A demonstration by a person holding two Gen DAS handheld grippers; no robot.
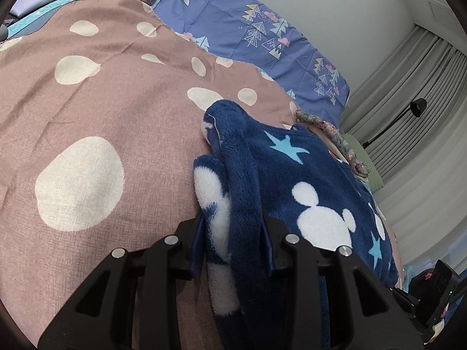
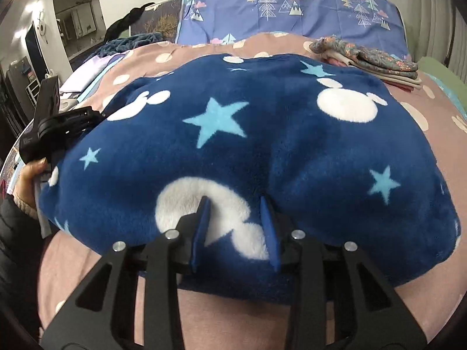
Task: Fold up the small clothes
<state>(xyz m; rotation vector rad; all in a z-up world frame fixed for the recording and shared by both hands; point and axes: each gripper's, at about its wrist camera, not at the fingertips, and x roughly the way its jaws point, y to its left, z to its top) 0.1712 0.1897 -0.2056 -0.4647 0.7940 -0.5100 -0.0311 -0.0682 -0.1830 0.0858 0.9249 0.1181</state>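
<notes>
A navy fleece garment [image 2: 248, 134] with white mouse heads and light blue stars lies on the pink spotted bedspread [image 1: 102, 102]. In the left wrist view my left gripper [image 1: 233, 224] is shut on a bunched fold of the garment [image 1: 242, 204] at its left edge. In the right wrist view my right gripper [image 2: 235, 204] grips the garment's near edge, its blue pads [image 2: 201, 227] pressed into the fleece. The left gripper [image 2: 61, 128] also shows at the garment's left side, held by a hand.
A stack of folded clothes [image 2: 370, 58] with a floral piece on top sits at the far right of the bed. A blue tree-print pillow [image 2: 292, 8] lies along the head. Dark and lilac clothes [image 2: 122, 46] are heaped at the far left. A lamp [image 1: 408, 113] stands by the curtains.
</notes>
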